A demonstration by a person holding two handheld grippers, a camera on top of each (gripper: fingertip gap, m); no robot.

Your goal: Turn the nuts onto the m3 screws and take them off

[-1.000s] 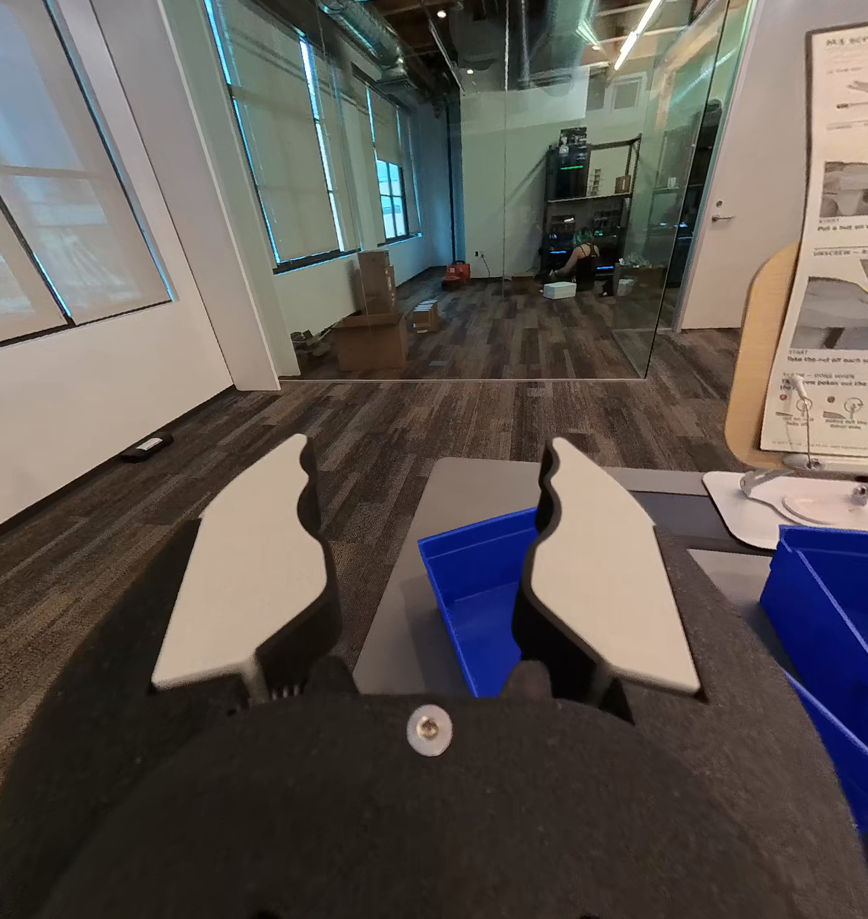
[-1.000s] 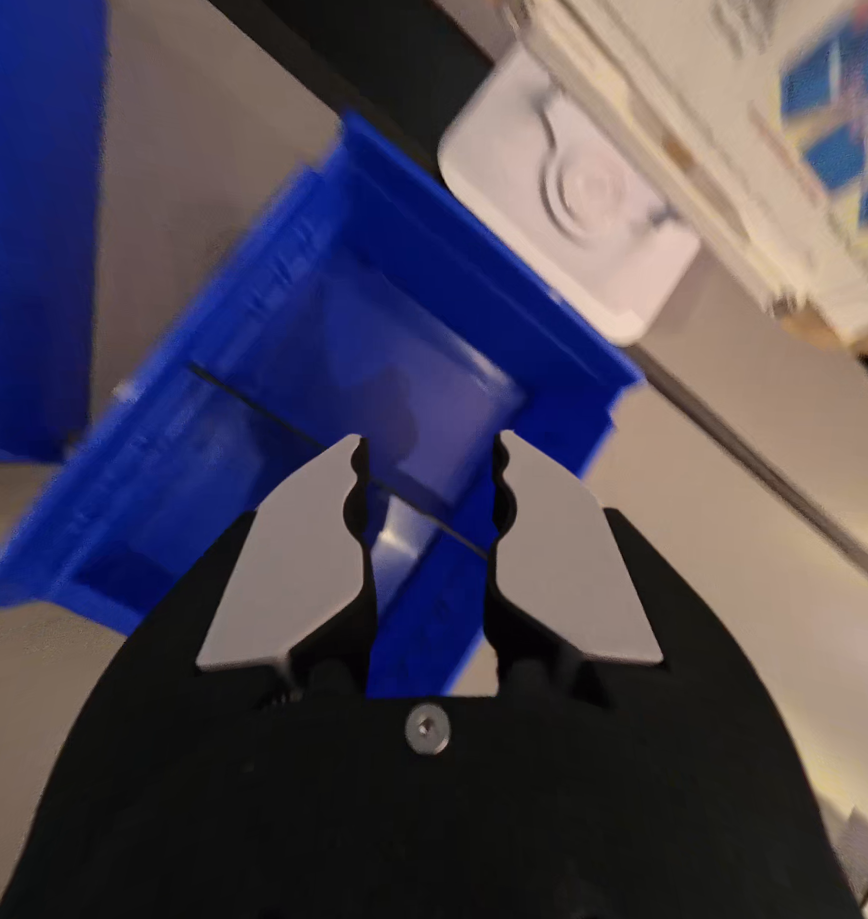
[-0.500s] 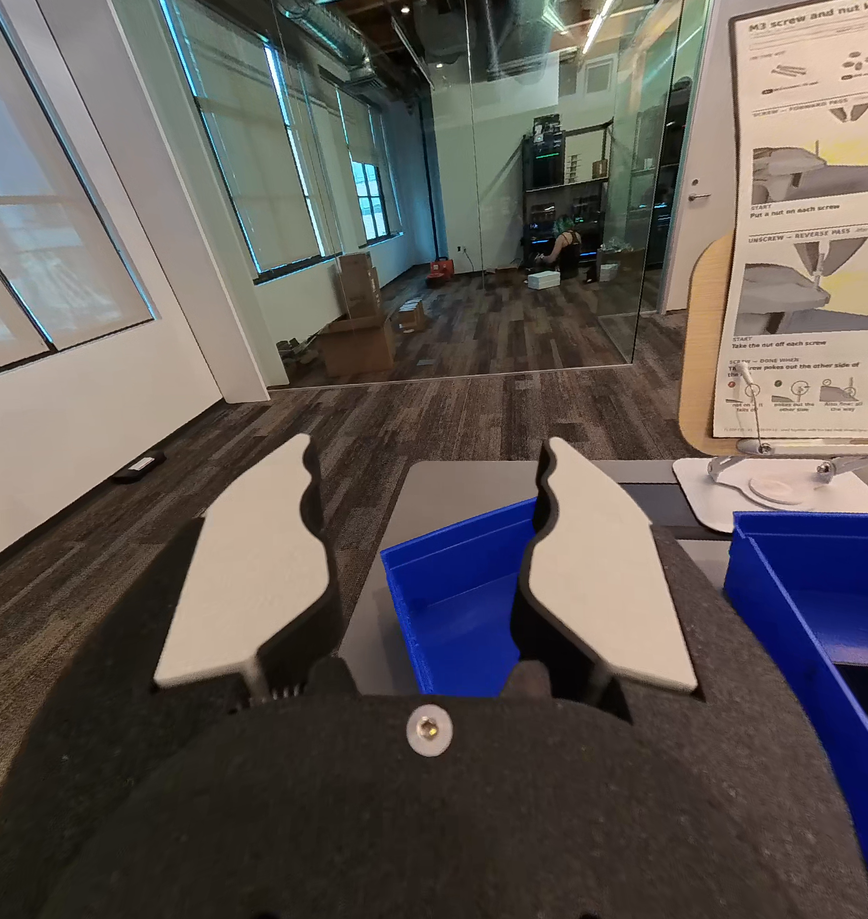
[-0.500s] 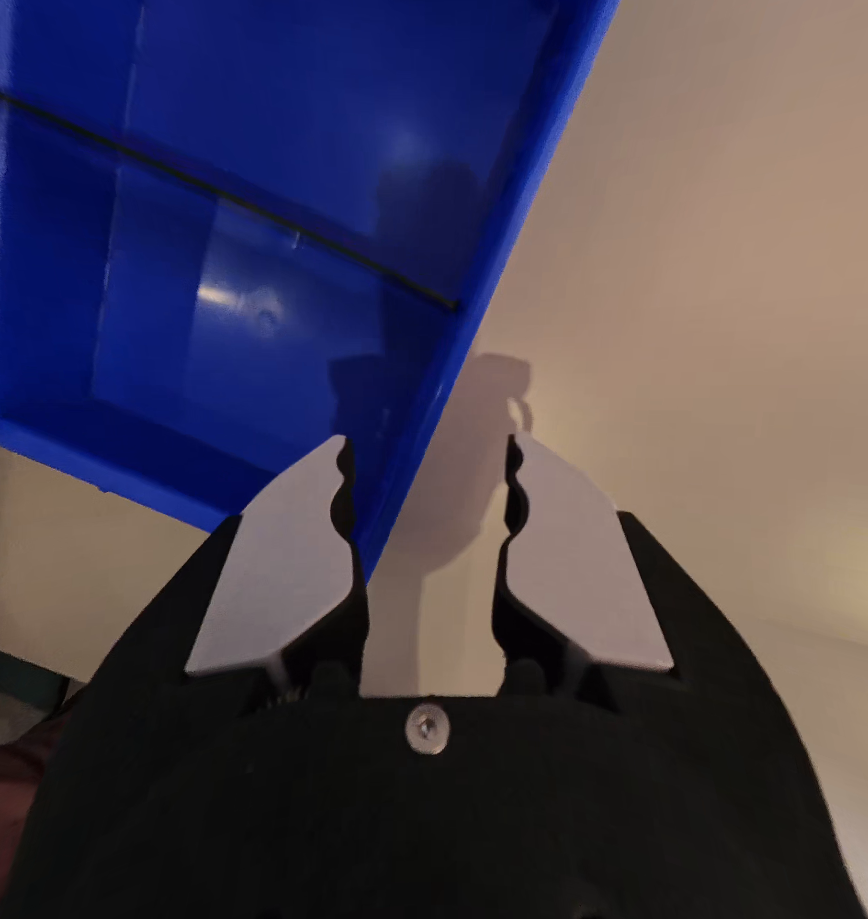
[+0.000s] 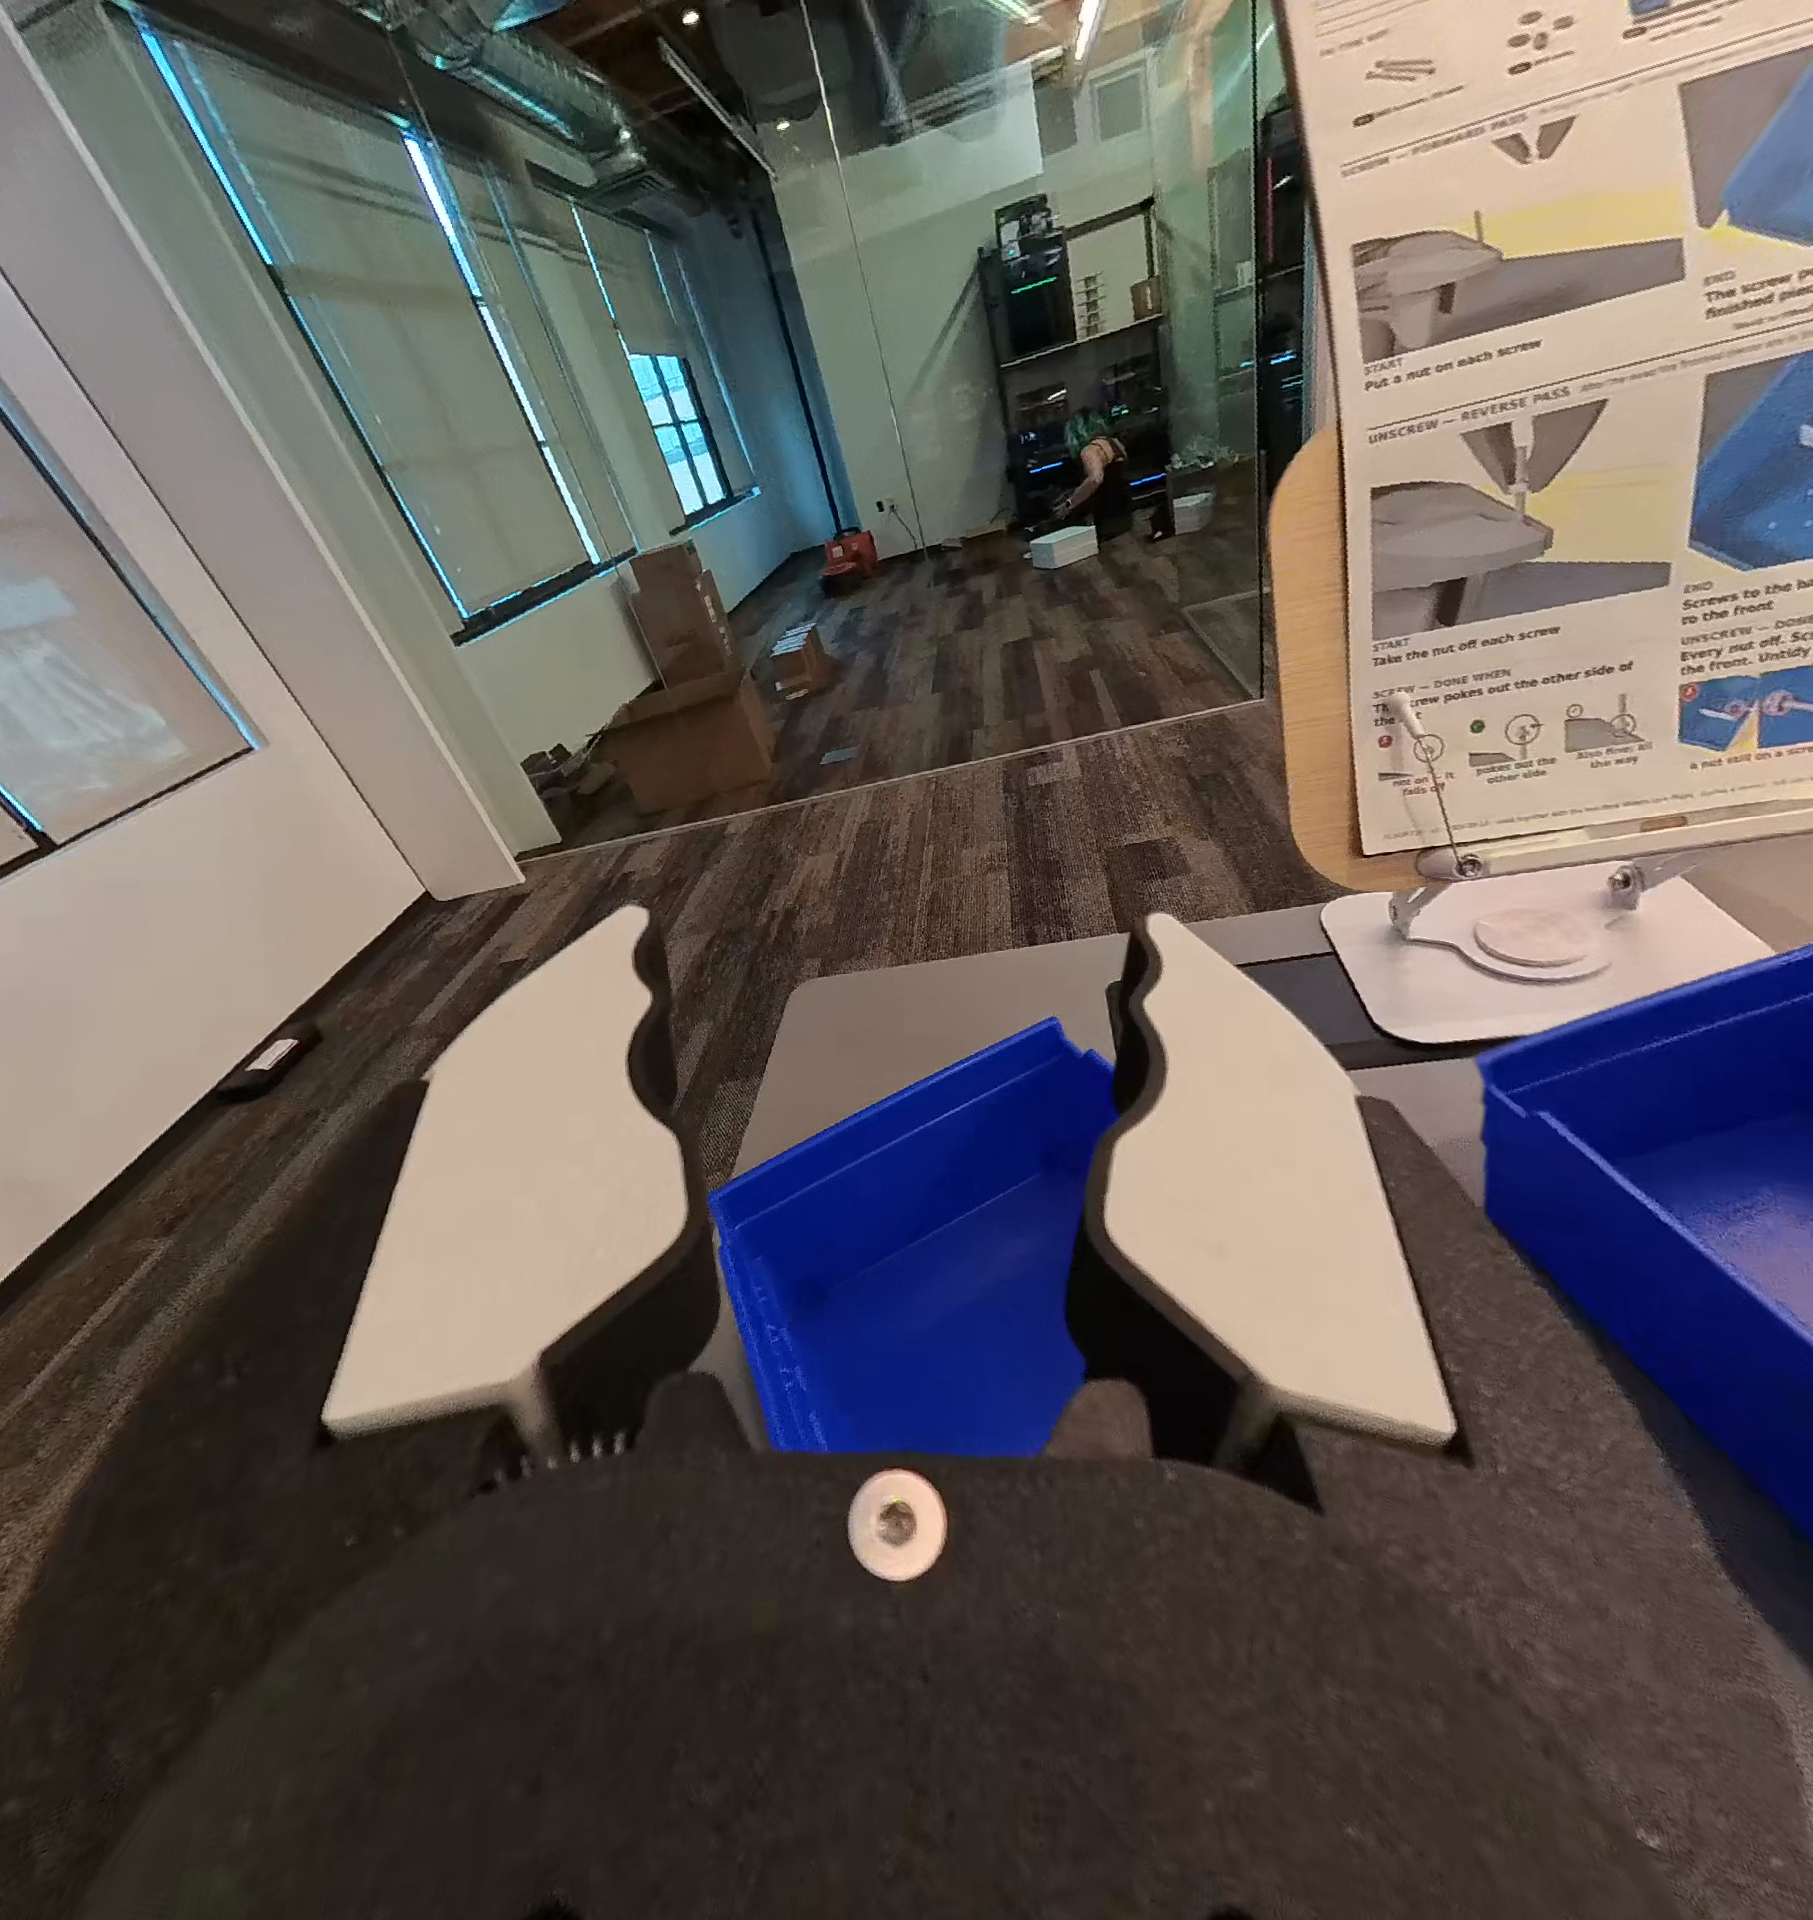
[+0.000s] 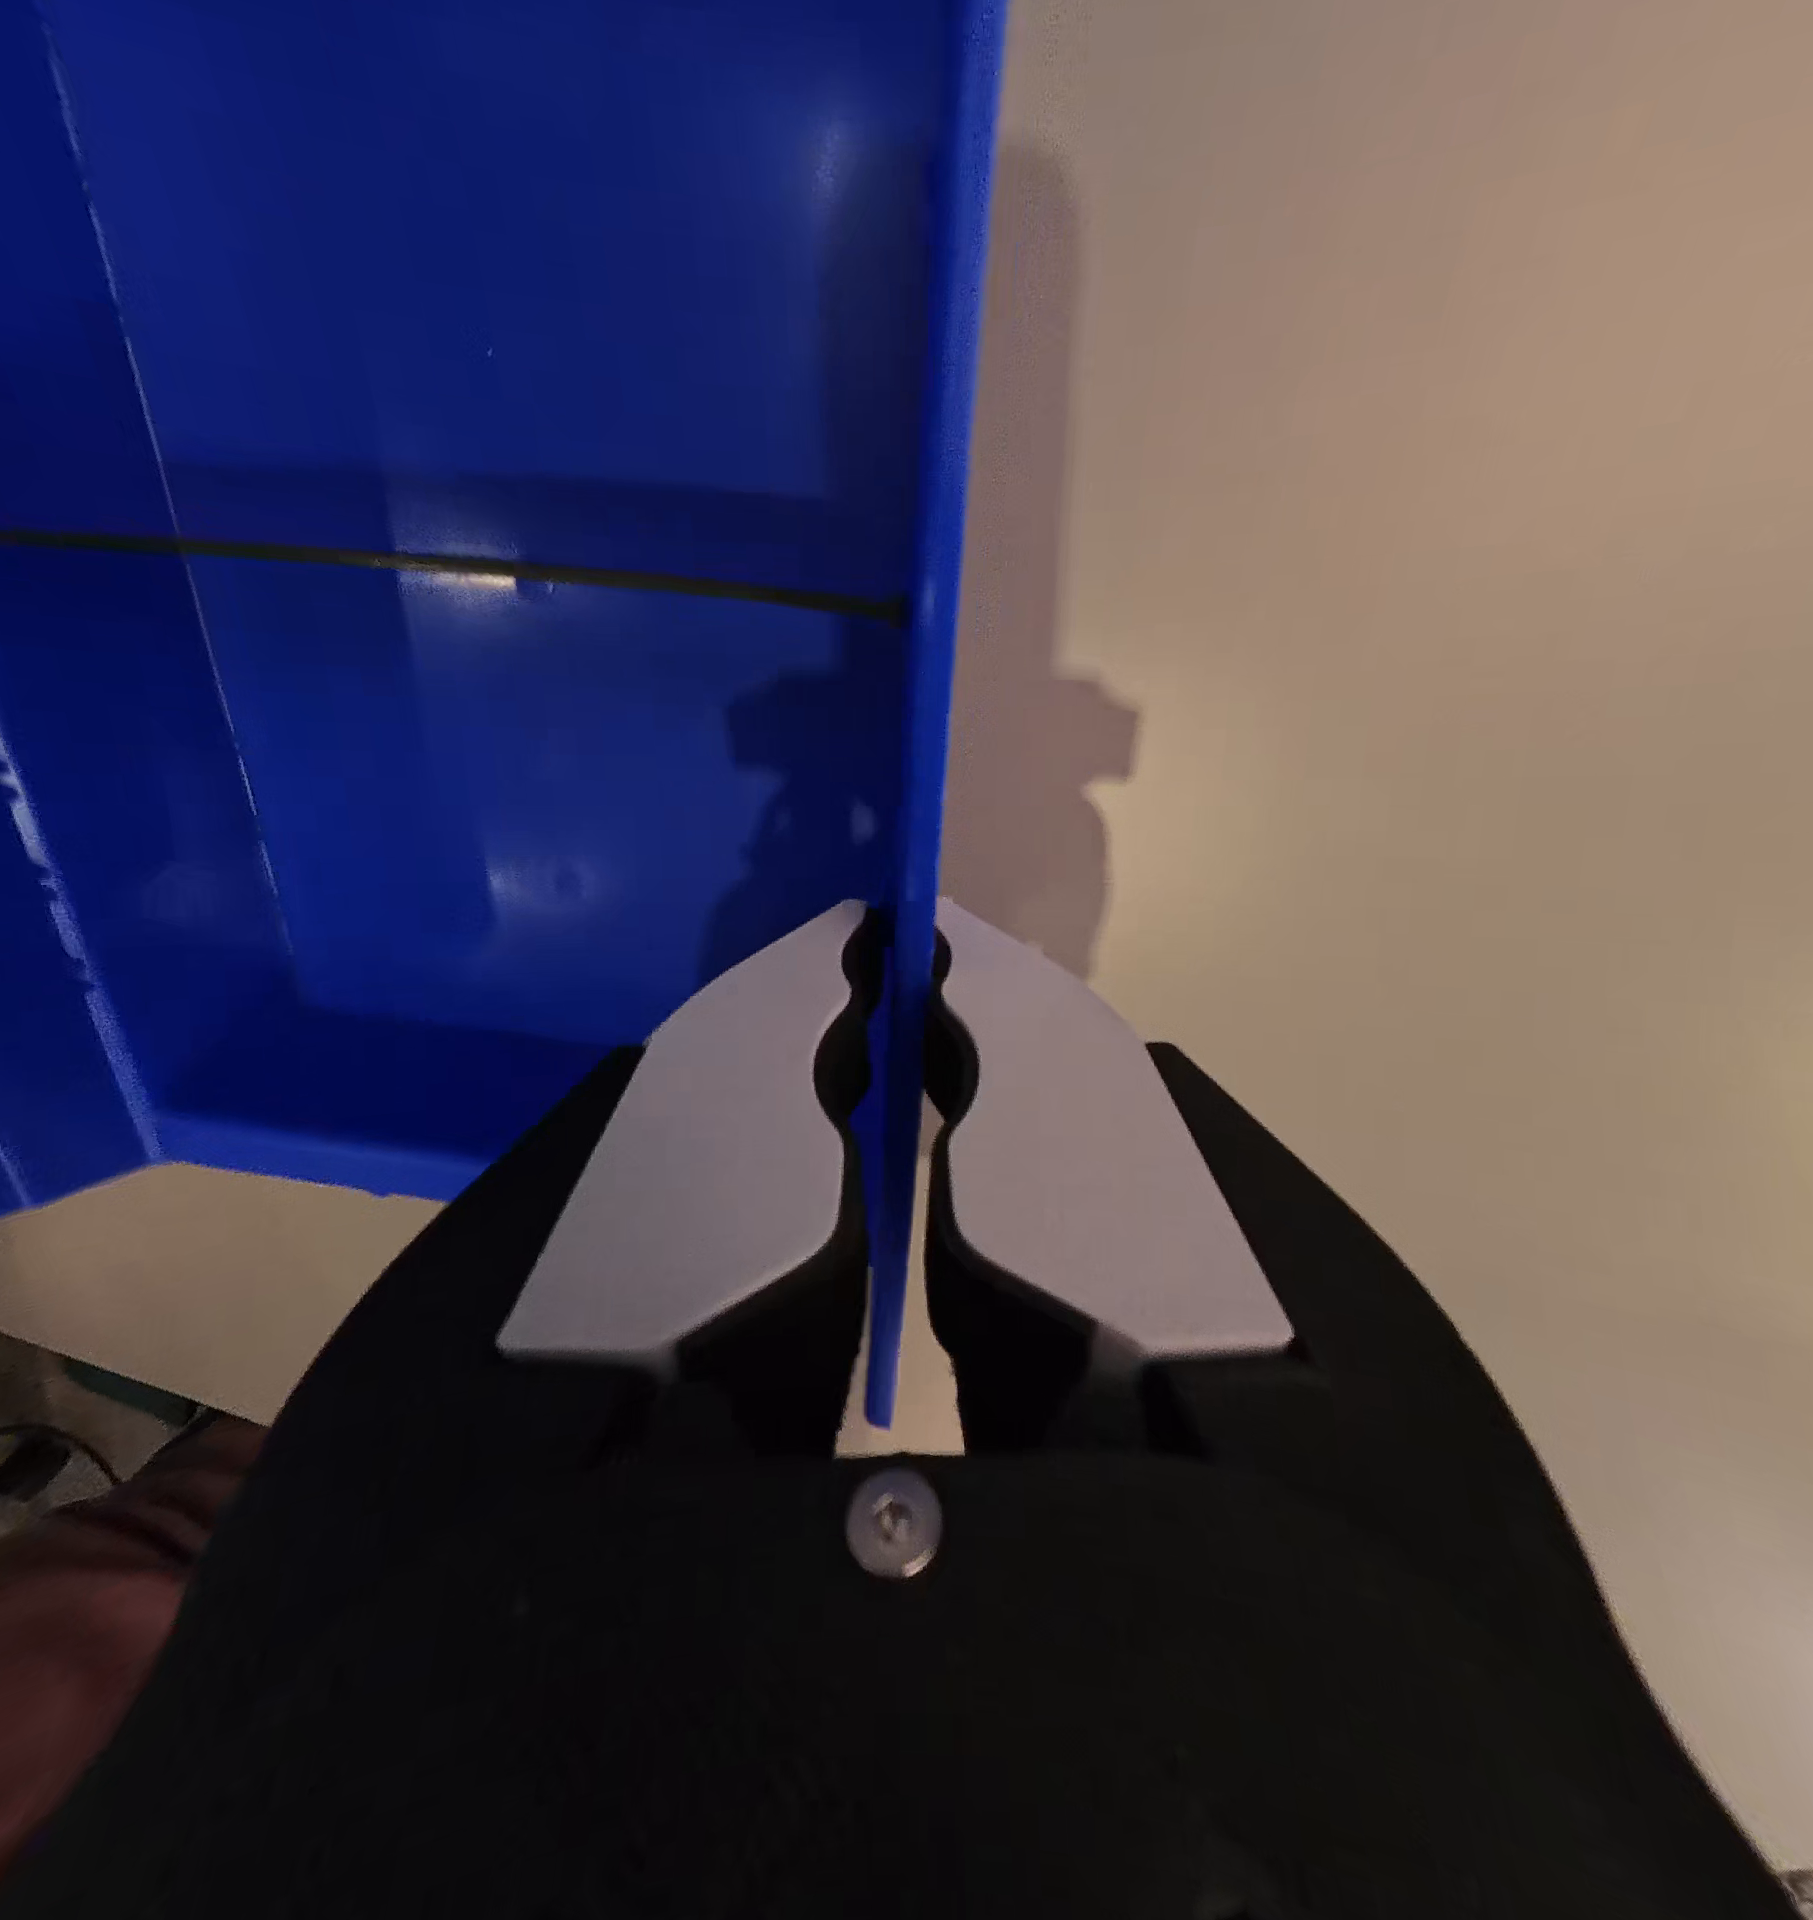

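My right gripper is shut on the right side wall of a blue bin. The thin wall runs up between the two pads, which press on it from both sides. A thin black line crosses the inside of the bin. My left gripper is wide open and holds nothing. It hovers above a second blue bin on the grey table. I cannot make out any screws or nuts.
Another blue bin stands to the right in the left wrist view. Behind it a white stand carries an instruction sheet. The table's left edge drops to dark carpet. A beige tabletop lies right of the held bin. The gap from one gripper's tips to the other's is roughly 50 cm.
My right gripper closed from open onto the bin's side wall after moving to its edge. My left gripper stayed open and swung a little to the right.
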